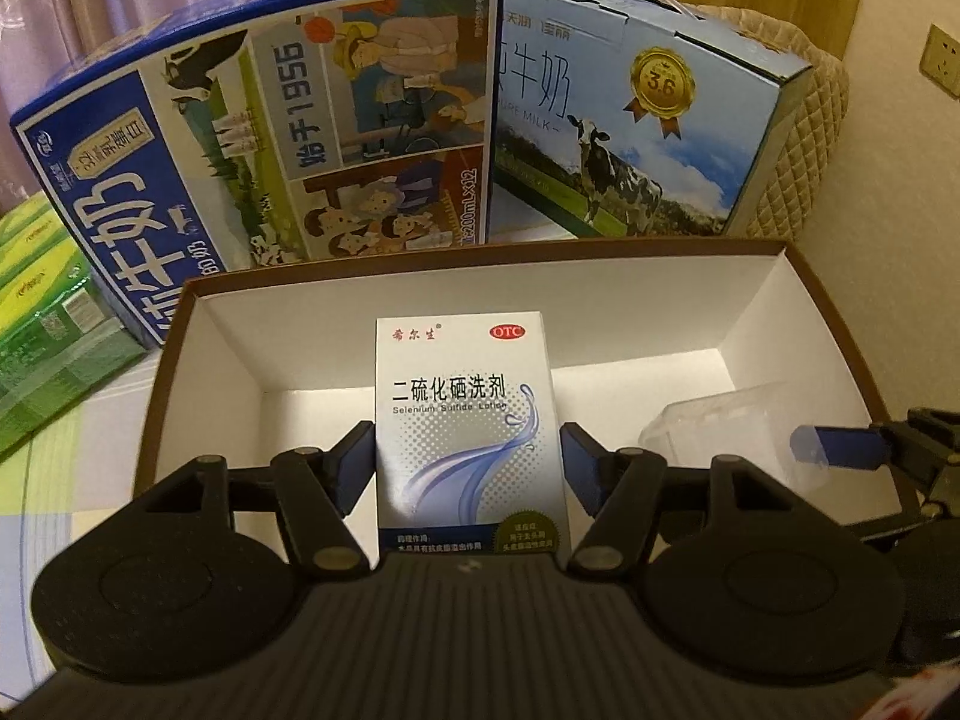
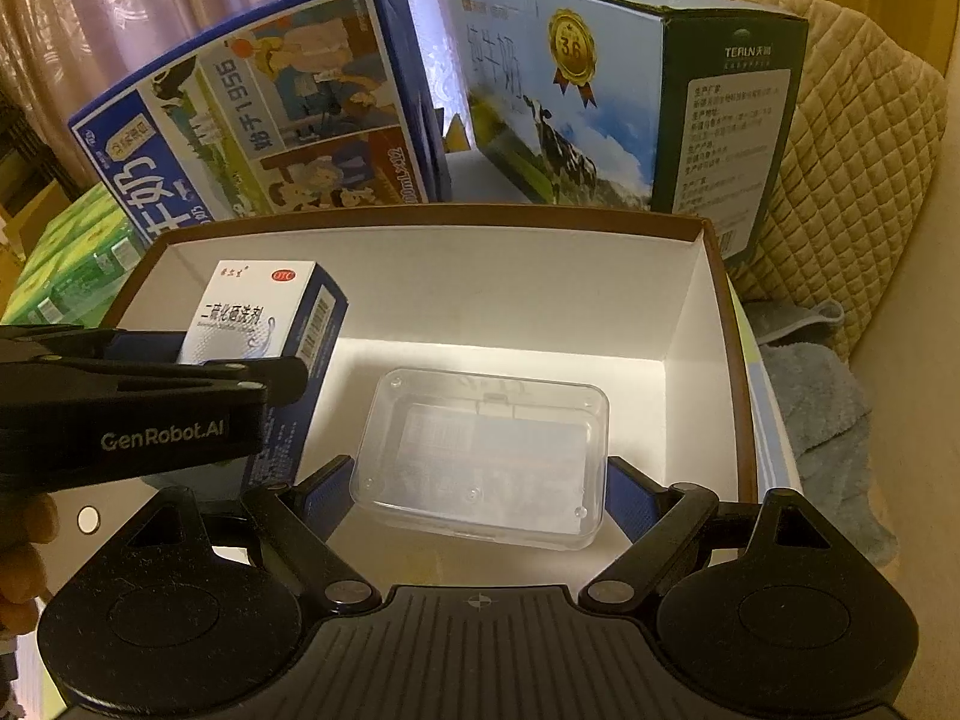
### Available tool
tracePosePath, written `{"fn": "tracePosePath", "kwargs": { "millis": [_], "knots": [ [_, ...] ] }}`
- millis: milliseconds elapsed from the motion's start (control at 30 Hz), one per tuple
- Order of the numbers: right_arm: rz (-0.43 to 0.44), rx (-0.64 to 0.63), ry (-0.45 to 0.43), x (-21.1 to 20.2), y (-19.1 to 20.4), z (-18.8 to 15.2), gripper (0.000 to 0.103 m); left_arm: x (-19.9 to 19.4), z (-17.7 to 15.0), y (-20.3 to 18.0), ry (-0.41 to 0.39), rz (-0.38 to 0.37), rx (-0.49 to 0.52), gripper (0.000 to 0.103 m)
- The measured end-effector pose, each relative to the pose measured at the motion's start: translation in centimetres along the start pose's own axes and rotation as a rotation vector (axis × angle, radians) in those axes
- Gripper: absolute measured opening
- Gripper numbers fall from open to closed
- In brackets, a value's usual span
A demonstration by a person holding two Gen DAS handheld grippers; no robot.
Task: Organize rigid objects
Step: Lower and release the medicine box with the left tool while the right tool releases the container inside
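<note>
A white and blue medicine box point(image 1: 468, 432) stands upright between the pads of my left gripper point(image 1: 468, 468), which is shut on it over the left part of an open brown carton with a white inside point(image 1: 600, 282). The right wrist view shows this same medicine box point(image 2: 264, 312) from the side, its lower end down near the carton floor. My right gripper point(image 2: 480, 492) is shut on a clear plastic case point(image 2: 480, 450), held flat and low inside the carton point(image 2: 480, 276) at its right half. From the left wrist, the case point(image 1: 738, 420) and one right fingertip point(image 1: 834, 447) show at the right.
Two large milk cartons stand behind the open carton, a dark blue one point(image 1: 258, 138) and a light blue one with a cow point(image 1: 630, 138). Green packs point(image 1: 36, 330) lie at the left. A quilted cushion point(image 2: 858, 180) and a grey cloth point(image 2: 822, 408) are on the right.
</note>
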State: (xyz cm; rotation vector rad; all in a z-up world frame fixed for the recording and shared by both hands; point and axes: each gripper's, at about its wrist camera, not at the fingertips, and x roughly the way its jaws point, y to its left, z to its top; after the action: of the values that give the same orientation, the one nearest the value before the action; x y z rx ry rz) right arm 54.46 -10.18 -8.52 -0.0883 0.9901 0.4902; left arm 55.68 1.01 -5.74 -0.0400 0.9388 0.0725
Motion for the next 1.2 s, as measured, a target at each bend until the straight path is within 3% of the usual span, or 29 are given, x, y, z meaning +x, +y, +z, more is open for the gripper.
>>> {"fn": "tracePosePath", "kwargs": {
  "millis": [133, 633, 1200],
  "knots": [
    [0.001, 0.001, 0.000, 0.3, -0.2, 0.2, 0.084, 0.5, 0.1, -0.1, 0.010, 0.011, 0.012, 0.068],
    [-0.001, -0.018, -0.051, 1.0, 0.3, 0.1, 0.089, -1.1, -0.8, 2.1, 0.008, 0.025, -0.051, 0.067],
    [0.033, -0.020, -0.051, -2.3, 0.7, -1.6, 0.090, -4.5, -2.6, 2.1, -0.004, 0.057, -0.069, 0.067]
  ]
}}
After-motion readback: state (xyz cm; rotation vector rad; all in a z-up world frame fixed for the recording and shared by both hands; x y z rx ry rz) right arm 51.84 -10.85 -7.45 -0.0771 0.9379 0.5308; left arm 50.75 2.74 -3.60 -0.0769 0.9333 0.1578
